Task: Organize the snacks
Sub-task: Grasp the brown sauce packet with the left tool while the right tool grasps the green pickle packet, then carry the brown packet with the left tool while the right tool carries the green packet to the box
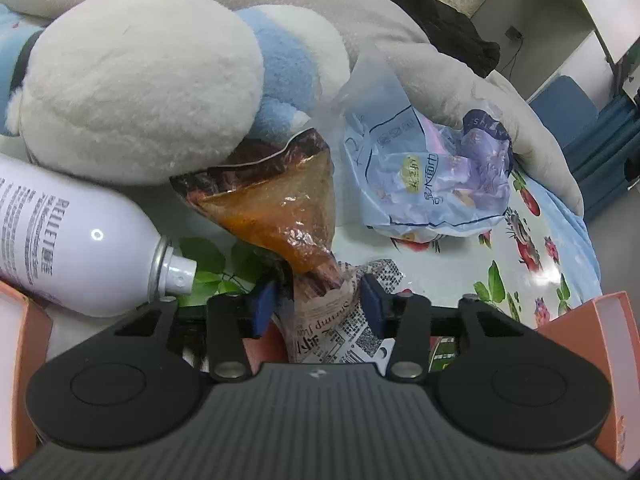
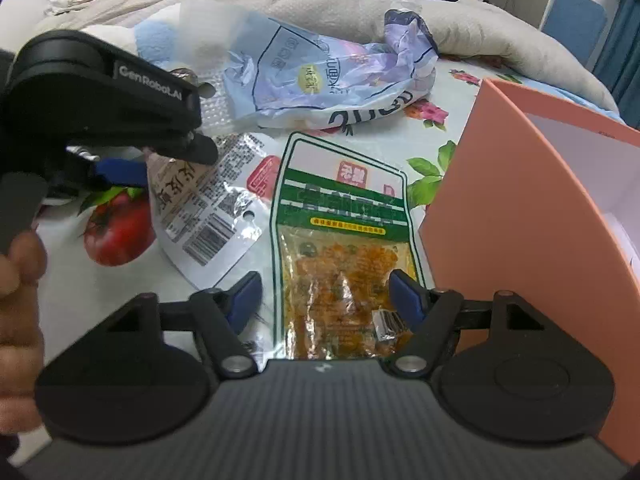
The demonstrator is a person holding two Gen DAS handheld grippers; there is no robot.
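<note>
Between the left claw [image 1: 318, 304] pads, a crumpled newsprint-patterned snack packet [image 1: 328, 320].

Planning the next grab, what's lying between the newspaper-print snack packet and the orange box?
The green-bordered snack bag lies between the newspaper-print packet and the orange box, seen in the right wrist view.

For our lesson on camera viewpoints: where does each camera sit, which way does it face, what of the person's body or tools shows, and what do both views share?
Left wrist: on the left gripper, facing forward and down along its fingers at the newsprint packet between them; only those fingers show.
Right wrist: on the right gripper, facing down at the green packet between its fingers; the left gripper and a hand show at left.
Shared: newsprint packet, pale blue bag, orange box.
</note>
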